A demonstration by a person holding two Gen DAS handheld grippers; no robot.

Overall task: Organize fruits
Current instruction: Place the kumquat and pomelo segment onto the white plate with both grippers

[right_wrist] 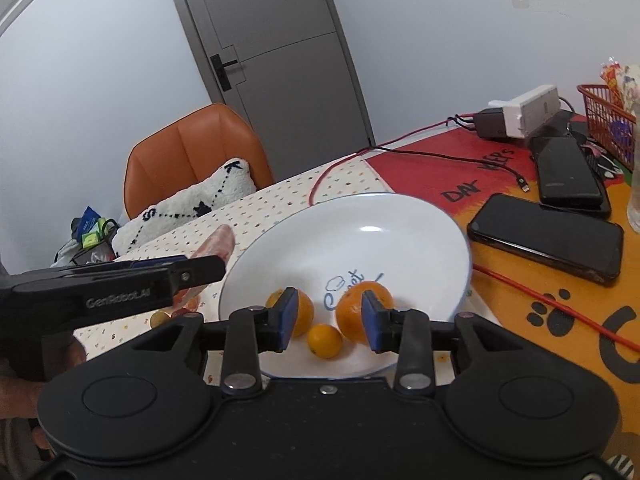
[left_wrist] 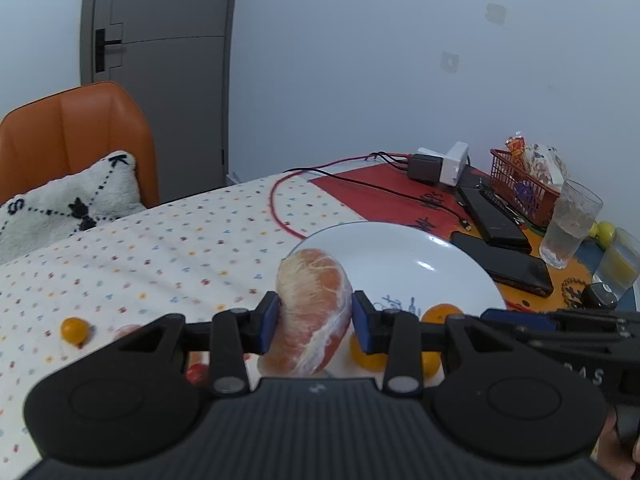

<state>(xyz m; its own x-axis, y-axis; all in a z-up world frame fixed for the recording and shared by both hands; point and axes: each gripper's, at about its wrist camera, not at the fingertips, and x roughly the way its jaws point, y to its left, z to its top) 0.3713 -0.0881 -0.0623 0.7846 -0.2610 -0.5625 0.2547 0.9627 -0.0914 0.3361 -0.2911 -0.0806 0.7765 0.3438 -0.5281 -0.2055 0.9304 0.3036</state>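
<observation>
The left hand-held gripper (left_wrist: 314, 322) is clamping a peeled citrus piece (left_wrist: 312, 312) between its blue pads, holding it raised just beside the near-left rim of the white plate (left_wrist: 404, 256). The right hand-held gripper (right_wrist: 329, 320) is hovering with jaws spread and gripping nothing, above the plate's near edge. Three oranges are lying in the plate: a large orange (right_wrist: 350, 312), a second orange (right_wrist: 304, 314) and a small orange (right_wrist: 325, 340). Another small orange (left_wrist: 74, 330) is sitting on the dotted worktop (left_wrist: 160, 248)
</observation>
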